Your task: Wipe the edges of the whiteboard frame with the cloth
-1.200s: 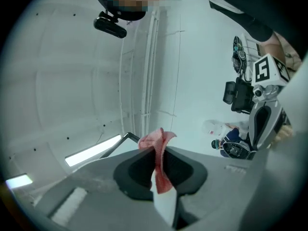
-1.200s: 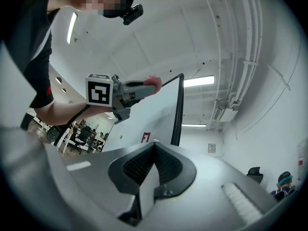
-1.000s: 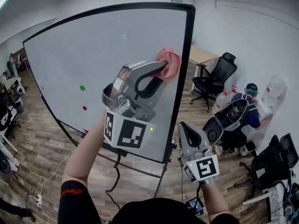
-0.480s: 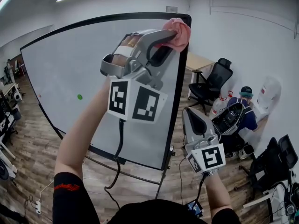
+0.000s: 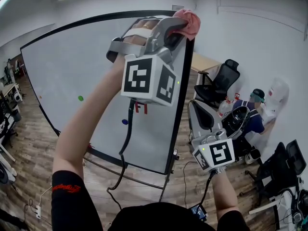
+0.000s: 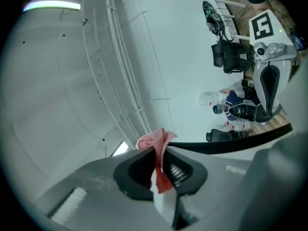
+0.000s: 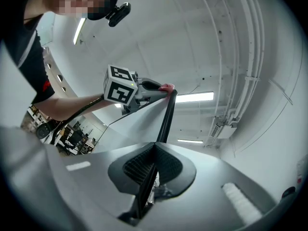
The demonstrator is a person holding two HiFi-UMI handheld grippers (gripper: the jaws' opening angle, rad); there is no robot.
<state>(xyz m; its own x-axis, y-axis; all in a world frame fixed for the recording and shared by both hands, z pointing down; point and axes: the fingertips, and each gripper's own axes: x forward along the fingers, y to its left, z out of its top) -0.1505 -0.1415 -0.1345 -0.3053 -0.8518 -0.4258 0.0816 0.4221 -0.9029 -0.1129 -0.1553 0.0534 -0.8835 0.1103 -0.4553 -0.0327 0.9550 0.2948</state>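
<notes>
Pink cloth [image 5: 188,22] is clamped by the left claw [image 5: 179,28] at the top corner of the whiteboard frame [image 5: 182,100]; the right claw [image 5: 196,110] is closed.

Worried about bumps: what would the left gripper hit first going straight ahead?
Likely nothing close: past the cloth in the left gripper, only the far white wall shows; the whiteboard frame runs beside.

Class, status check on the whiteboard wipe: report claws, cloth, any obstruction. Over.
Left claw shut on cloth, at frame top right corner. Right claw clamped on frame's right edge, lower down. No obstruction seen.
</notes>
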